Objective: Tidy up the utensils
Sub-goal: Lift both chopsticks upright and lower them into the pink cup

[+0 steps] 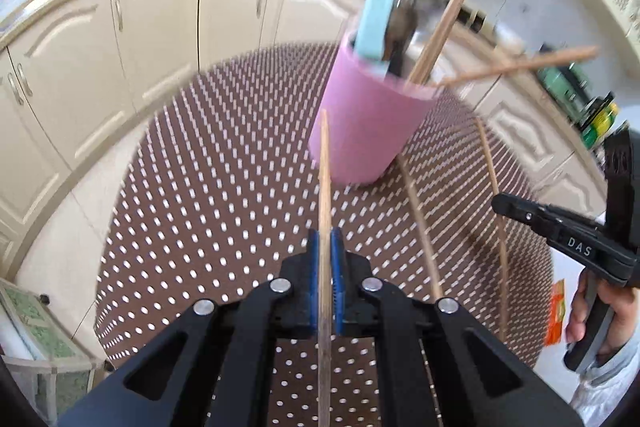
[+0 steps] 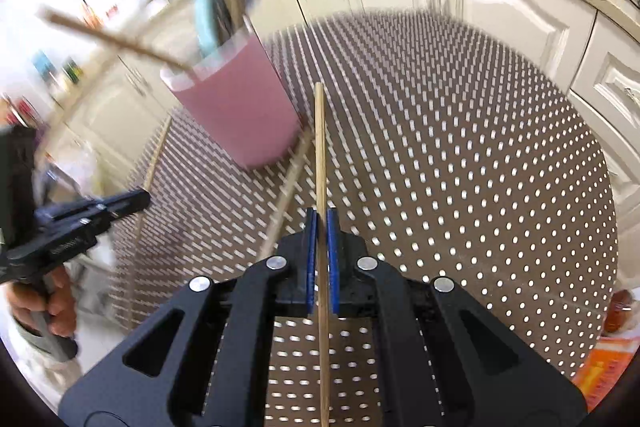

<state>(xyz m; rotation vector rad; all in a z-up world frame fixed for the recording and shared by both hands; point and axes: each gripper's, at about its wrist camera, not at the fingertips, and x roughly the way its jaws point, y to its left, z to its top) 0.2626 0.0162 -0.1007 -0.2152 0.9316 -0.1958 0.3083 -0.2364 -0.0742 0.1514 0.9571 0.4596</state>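
A pink cup (image 1: 368,127) stands on the brown dotted tablecloth (image 1: 208,195) and holds a light blue utensil (image 1: 380,7), a dark utensil and wooden chopsticks (image 1: 448,15). My left gripper (image 1: 330,239) is shut on a wooden chopstick (image 1: 325,179) that points toward the cup. My right gripper (image 2: 322,223) is shut on another wooden chopstick (image 2: 320,147), with the cup (image 2: 240,111) ahead to its left. Two loose chopsticks (image 1: 420,219) lie on the cloth beside the cup. Each gripper shows at the edge of the other's view.
Cream kitchen cabinets (image 1: 132,39) run around behind the round table. An orange packet (image 1: 557,311) lies at the table's right edge. A jar (image 2: 618,311) and the orange packet (image 2: 600,375) sit at the right of the right wrist view.
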